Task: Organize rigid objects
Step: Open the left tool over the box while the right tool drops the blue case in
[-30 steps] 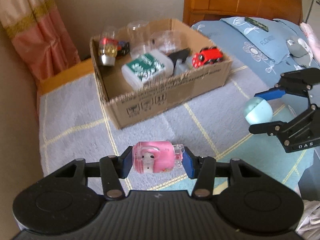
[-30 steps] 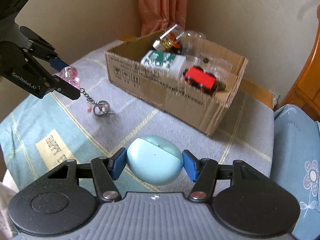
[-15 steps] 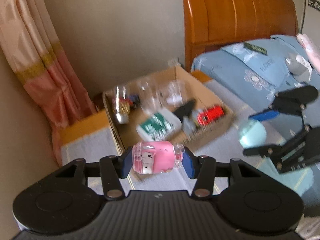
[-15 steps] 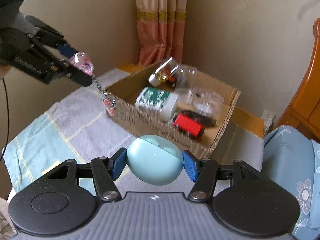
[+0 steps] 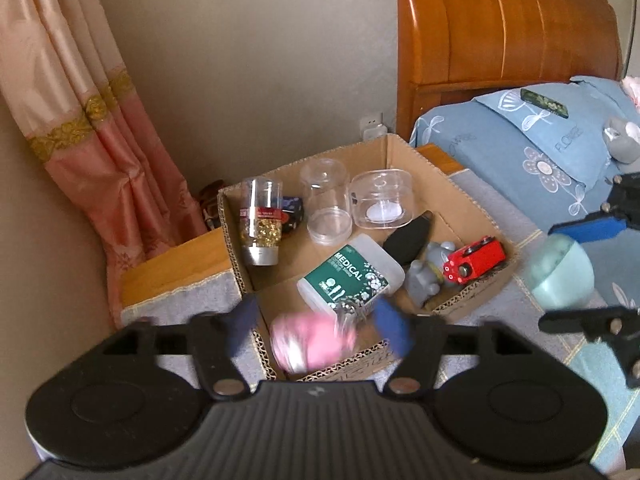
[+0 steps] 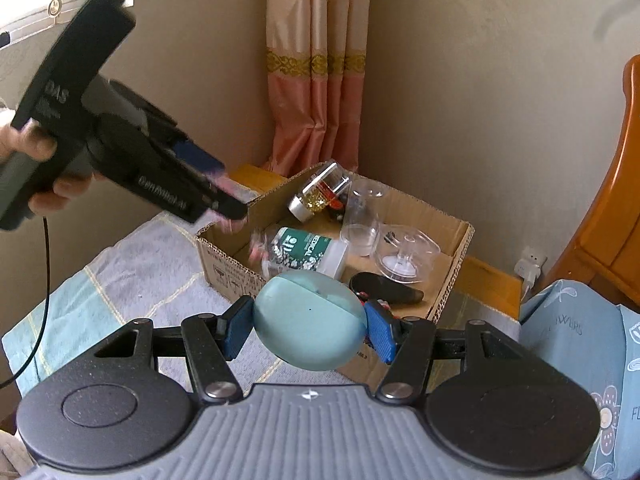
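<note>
Now letting the pink charm (image 5: 312, 340) drop free between the opening left gripper (image 5: 316, 332) jaws over the cardboard box (image 5: 472, 204) near edge, keeping the right gripper (image 6: 308, 330) clenched on the teal case (image 6: 308, 320) until above bare floor.

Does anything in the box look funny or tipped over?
Yes. In the cardboard box, the capsule bottle stands upside down on its silver cap, and the MEDICAL bottle lies on its side. Nothing looks spilled or broken.
</note>
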`<state>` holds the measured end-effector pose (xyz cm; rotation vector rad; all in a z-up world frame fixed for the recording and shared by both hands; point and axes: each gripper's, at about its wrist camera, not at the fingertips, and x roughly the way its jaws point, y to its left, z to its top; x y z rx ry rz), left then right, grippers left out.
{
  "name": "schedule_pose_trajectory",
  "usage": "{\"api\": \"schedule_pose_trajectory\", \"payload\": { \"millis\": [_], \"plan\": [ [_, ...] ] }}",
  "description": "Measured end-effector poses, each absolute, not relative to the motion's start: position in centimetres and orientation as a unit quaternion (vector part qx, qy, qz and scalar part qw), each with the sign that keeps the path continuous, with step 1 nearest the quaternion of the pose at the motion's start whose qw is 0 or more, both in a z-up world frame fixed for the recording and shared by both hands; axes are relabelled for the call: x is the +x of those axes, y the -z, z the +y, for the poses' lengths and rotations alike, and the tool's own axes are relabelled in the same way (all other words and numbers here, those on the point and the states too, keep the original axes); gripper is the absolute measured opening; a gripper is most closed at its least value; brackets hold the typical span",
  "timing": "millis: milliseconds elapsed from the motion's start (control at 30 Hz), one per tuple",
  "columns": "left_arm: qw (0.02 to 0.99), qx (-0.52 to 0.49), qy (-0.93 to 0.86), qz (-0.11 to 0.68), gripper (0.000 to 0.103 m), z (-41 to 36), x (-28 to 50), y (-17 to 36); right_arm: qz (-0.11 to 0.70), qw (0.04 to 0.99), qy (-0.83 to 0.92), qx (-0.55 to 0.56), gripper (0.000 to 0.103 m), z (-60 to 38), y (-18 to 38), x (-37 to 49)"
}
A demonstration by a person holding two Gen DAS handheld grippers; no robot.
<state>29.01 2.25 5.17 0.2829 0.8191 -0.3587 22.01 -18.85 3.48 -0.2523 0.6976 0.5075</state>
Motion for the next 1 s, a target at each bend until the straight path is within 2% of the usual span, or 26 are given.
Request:
{"api": "schedule_pose_trajectory", "payload": {
  "millis": [33,167,533,1000],
  "plan": [
    [0.897,0.139,0.167,0.385,0.089,2.4,28.7,-5.1,0.337,0.901,-0.244,-0.122,0.065,-18.8,-3.5,22.1],
    [0.907,0.152,0.155,0.360,0.095,2.8,27.6,-4.9,0.337,0.904,-0.236,-0.116,0.065,-19.1,-3.8,23.1],
    [0.916,0.151,0.161,0.335,0.099,3.7,22.0,-2.8,0.346,0.907,-0.212,-0.110,0.065,-17.8,-4.4,26.8],
    [0.913,0.109,0.160,0.359,0.099,7.2,20.7,-0.9,0.374,0.878,-0.269,-0.131,0.065,-9.2,-2.1,30.5]
  ]
}}
